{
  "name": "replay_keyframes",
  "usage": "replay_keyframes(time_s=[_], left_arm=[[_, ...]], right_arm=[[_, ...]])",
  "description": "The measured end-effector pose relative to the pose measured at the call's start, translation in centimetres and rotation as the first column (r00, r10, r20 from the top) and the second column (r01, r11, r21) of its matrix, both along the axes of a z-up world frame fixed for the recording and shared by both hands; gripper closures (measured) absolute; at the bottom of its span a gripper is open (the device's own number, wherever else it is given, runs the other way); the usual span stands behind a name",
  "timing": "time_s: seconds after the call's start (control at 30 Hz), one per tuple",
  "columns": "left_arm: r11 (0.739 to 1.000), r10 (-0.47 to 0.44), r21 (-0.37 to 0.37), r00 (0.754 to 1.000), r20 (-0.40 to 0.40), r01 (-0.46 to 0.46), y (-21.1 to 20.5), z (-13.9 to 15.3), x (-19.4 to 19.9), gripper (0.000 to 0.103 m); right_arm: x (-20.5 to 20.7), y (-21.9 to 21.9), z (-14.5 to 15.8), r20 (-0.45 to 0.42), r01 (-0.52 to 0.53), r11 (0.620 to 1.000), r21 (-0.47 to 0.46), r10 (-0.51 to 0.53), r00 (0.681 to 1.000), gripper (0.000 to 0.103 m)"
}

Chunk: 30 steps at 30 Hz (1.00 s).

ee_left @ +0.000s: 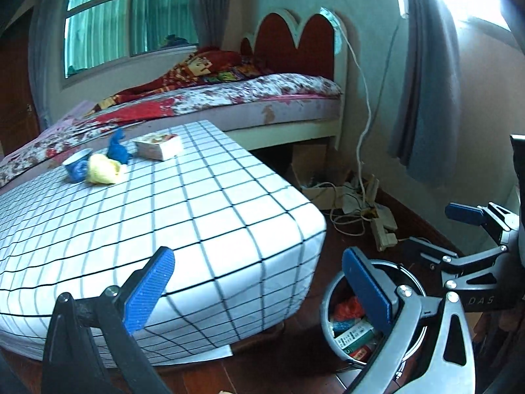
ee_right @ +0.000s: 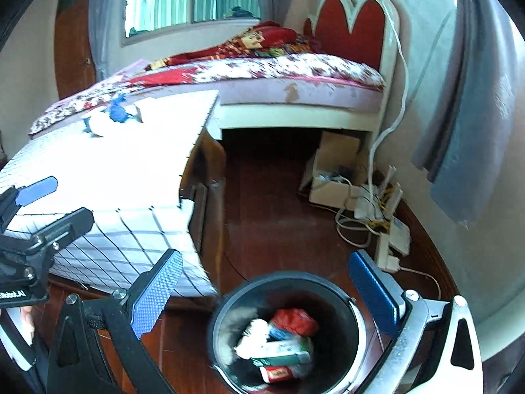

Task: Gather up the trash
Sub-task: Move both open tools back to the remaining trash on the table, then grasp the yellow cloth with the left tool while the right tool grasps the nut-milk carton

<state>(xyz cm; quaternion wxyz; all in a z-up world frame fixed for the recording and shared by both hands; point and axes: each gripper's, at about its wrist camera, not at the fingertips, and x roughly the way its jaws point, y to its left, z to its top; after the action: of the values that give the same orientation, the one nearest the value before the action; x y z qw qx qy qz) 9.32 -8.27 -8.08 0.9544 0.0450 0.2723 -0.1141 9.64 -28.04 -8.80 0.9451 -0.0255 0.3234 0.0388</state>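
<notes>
Round dark bin (ee_right: 356, 331) sits on the wood floor (ee_right: 279, 203), bottom centre of the right wrist view, bottom right of the left wrist view (ee_left: 326, 298). Inside it: red crumpled wrapper (ee_right: 297, 321), white wad (ee_right: 252, 336), green-and-white carton (ee_right: 283, 353), small red-and-white pack (ee_right: 277, 374). Contents blurred, nothing finer readable.

Right gripper (ee_right: 265, 295): blue pads spread wide, nothing between them, hovering over the bin mouth, touching nothing. In the left wrist view it shows at right edge (ee_left: 433, 226), also spread.

Left gripper (ee_left: 259, 290): fingers wide apart, empty. Left pad (ee_left: 149, 292) overlaps the checked tablecloth (ee_left: 197, 216) in frame, right pad in front of the bin; contact cannot be told.

Remaining trash on the table, upper left of the left wrist view: blue-and-white cup on its side (ee_left: 76, 165), yellow crumpled wad (ee_left: 103, 169) just beside it, blue crumpled piece (ee_left: 118, 149), small flat box (ee_left: 159, 146). All well apart from both grippers.

Bed (ee_left: 229, 98) behind the table. Cables and power strip (ee_left: 382, 226) on the floor at right.
</notes>
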Motion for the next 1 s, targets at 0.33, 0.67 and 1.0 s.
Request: replay_keyframes(time_s=[0.33,0.67,1.0], left_arm=[[0.986,0.165,-0.021,0.985,0.046,-0.164,7.6,2.4,0.6,0.001],[0.951,0.309,-0.032,0.951,0.012,-0.309,14.8,4.1,3.0,0.001],[0.942,0.327,-0.064,0.943,-0.059,-0.33,17.8,4.6,9.0,0.013]], right_arm=[[1.8,6.2,2.7,0.069,-0.079,0.996,0.043,0.075,0.995,0.001],[6.6,13.7,5.1,0.074,-0.206,0.978,0.02,0.204,0.976,0.001],[16.1,18.4,6.6,-0.014,-0.302,0.953,0.027,0.303,0.953,0.001]])
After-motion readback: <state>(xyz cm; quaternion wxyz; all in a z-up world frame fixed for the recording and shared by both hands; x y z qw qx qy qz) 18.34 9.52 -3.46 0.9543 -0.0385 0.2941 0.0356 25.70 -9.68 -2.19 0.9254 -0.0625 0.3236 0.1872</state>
